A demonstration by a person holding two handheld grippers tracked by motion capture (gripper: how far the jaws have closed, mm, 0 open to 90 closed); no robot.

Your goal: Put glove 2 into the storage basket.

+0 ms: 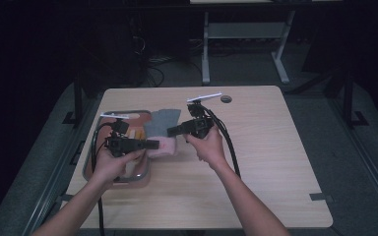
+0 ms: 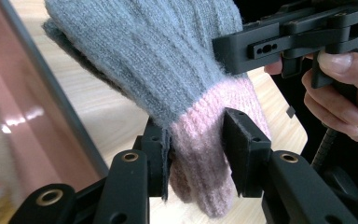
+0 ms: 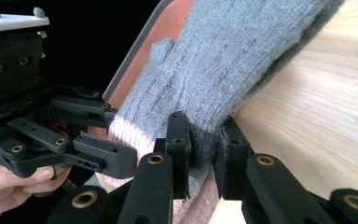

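A grey knitted glove [image 1: 161, 123] with a pink cuff [image 1: 166, 147] hangs between both grippers, over the tray's right edge and the table. In the left gripper view my left gripper [image 2: 198, 149] is shut on the pink cuff [image 2: 200, 140], with the grey hand part [image 2: 168, 56] stretching up and away. The right gripper view has my right gripper [image 3: 205, 144] shut on the grey knit [image 3: 233, 60] just past the cuff. From above, the left gripper [image 1: 155, 144] points right and the right gripper [image 1: 170, 131] points left, their tips close together.
A metal-rimmed tray [image 1: 89, 157] with a reddish floor lies at the table's left side and holds a yellowish item [image 1: 139, 133]. The wooden table [image 1: 266, 157] has a round cable hole [image 1: 226, 99] near its far edge. Cables trail from both grippers.
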